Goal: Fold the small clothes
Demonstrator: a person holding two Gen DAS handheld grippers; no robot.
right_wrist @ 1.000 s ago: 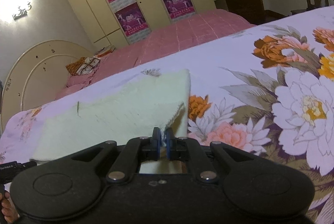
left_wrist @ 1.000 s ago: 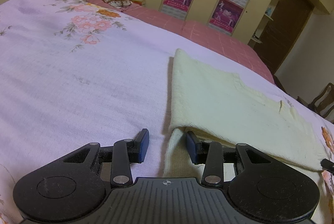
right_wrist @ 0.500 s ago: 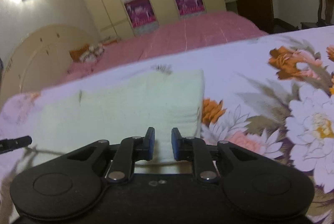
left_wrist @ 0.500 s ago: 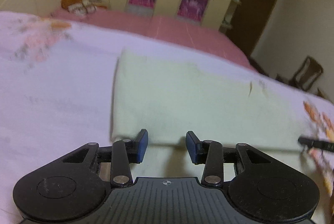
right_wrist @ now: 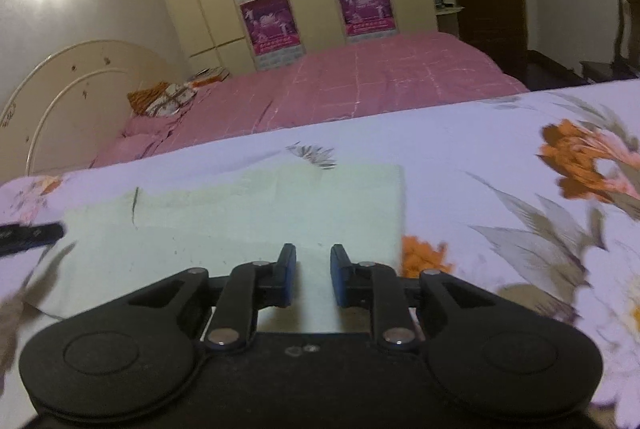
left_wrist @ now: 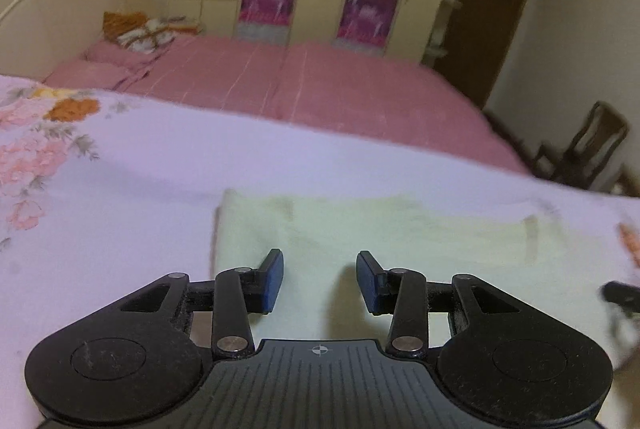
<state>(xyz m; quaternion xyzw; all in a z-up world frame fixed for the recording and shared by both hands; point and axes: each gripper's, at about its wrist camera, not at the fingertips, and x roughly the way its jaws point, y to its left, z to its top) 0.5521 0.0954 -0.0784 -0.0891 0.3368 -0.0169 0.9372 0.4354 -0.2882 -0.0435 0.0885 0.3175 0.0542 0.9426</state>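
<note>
A pale yellow folded garment (left_wrist: pixel 400 229) lies flat on the lilac floral bedspread (left_wrist: pixel 120 197); it also shows in the right wrist view (right_wrist: pixel 248 221). My left gripper (left_wrist: pixel 320 279) is open and empty over the garment's near left part. My right gripper (right_wrist: pixel 313 275) is open and empty over the garment's near right part. The tip of the right gripper (left_wrist: pixel 620 295) shows at the right edge of the left wrist view. The tip of the left gripper (right_wrist: pixel 28 235) shows at the left edge of the right wrist view.
A pink bed (left_wrist: pixel 320 85) with pillows (left_wrist: pixel 148 33) and a cream headboard (left_wrist: pixel 60 9) lies beyond the bedspread. Cream wardrobes with purple posters (right_wrist: pixel 272 17) line the far wall. A dark door (left_wrist: pixel 488 17) and a wooden chair (left_wrist: pixel 588 149) stand at the right.
My right gripper has let go of the garment's corner and opened. Both grippers have drawn back and tilted up, so the garment now lies flat and folded below them.
</note>
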